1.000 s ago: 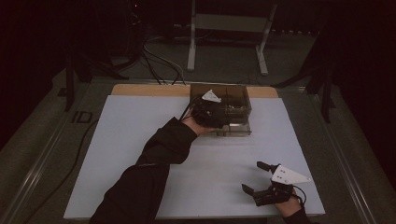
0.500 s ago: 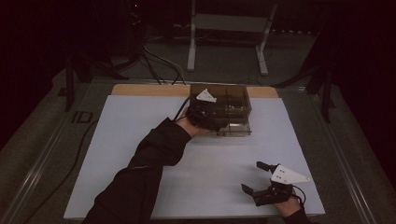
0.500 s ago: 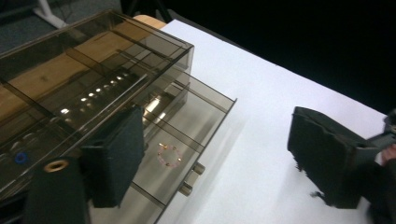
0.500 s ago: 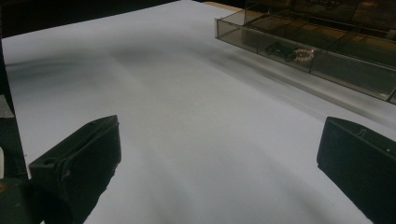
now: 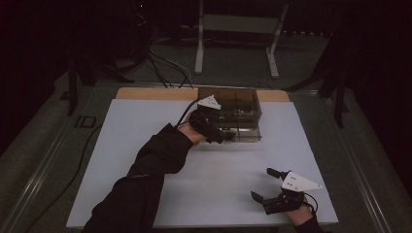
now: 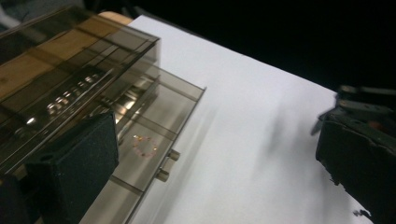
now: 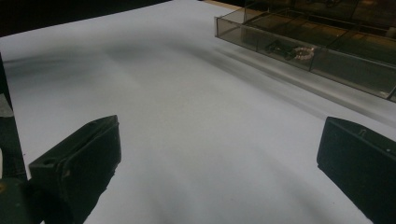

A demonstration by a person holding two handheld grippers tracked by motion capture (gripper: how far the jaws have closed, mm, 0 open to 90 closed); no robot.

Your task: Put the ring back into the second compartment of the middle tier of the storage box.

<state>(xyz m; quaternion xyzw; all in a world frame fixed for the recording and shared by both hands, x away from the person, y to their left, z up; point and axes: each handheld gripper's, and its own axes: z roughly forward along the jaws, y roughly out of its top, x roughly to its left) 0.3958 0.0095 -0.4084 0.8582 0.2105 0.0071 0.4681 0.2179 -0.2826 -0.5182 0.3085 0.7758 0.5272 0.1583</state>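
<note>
A smoked clear drawer box [image 5: 238, 104] stands at the back middle of the white sheet [image 5: 121, 145]. Its low drawer [image 6: 154, 135] is pulled out, with two small knobs [image 6: 167, 164] on the front. A small beaded ring [image 6: 144, 144] lies in that drawer, also seen as beads [image 7: 300, 52] in the right gripper view. My left gripper [image 5: 222, 136] hovers at the drawer's front left corner; its jaws have just been opening, stand wide, and the pads press on nothing. My right gripper [image 5: 262, 183] rests open near the front right edge, with bare sheet between its fingers.
A wooden strip [image 5: 150, 93] runs along the table's back edge behind the sheet. Beyond the table stand a metal frame [image 5: 233, 43] and loose cables [image 5: 165, 58] on the floor. A cable [image 5: 73, 160] trails down the table's left side.
My left gripper has shifted slightly left at the box's front and its jaws have spread. The right gripper has stayed where it was.
</note>
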